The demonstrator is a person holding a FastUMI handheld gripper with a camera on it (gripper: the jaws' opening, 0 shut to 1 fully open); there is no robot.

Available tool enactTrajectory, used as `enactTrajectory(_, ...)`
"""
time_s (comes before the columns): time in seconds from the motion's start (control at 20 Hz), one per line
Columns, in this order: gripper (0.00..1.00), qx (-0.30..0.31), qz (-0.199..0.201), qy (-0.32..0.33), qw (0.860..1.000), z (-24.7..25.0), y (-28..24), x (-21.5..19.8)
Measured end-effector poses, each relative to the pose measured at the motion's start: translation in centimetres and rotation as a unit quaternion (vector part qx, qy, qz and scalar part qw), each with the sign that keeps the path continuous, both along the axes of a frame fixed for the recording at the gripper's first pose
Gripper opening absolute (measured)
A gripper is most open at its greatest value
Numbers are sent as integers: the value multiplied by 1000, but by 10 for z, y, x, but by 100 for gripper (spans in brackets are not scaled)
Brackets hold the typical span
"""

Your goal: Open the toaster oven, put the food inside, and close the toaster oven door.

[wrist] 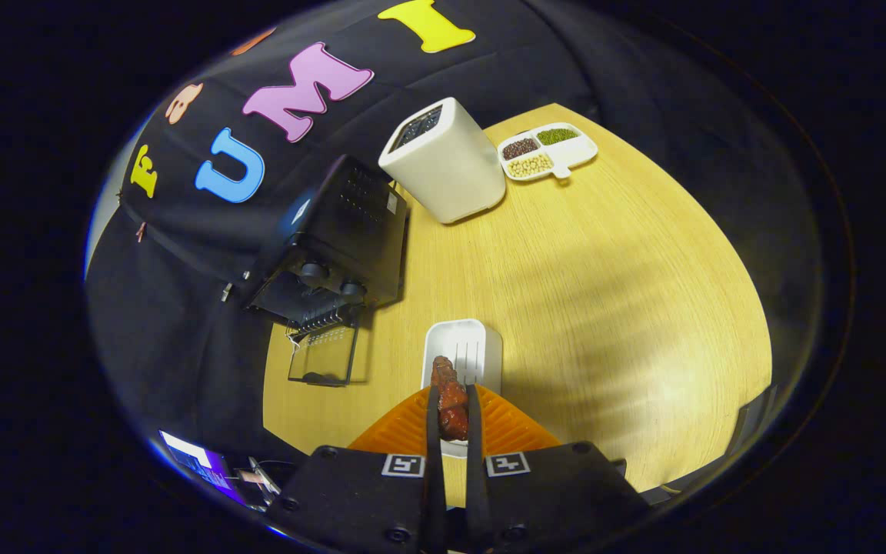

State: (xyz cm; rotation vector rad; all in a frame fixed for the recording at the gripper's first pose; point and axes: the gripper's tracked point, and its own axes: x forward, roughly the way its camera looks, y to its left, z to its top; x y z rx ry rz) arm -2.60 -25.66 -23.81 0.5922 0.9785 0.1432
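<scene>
My gripper [451,391] is shut on a reddish-brown piece of food [449,394], which sticks out past the fingertips. I hold it above a white rectangular tray [481,346] on the wooden table [604,292]. The black toaster oven [339,242] stands beyond the fingers to the left, near the table's edge. Its glass door [325,354] hangs open, folded down in front of it, and the wire rack inside shows.
A tall white box-shaped appliance [447,161] stands behind the oven. A white divided dish [547,150] with beans and grains sits at the far side of the table. The black booth cloth hangs behind and to the left.
</scene>
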Motion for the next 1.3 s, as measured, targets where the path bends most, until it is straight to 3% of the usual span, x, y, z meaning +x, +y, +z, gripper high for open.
enactTrajectory(0.35,14,45,-49,-38,997,68,70,2)
enactTrajectory(0.7,14,80,-77,-90,990,99,164,13)
enactTrajectory(0.95,14,106,-70,-112,986,103,221,40)
enactTrajectory(1.3,14,129,-105,-148,975,60,262,110)
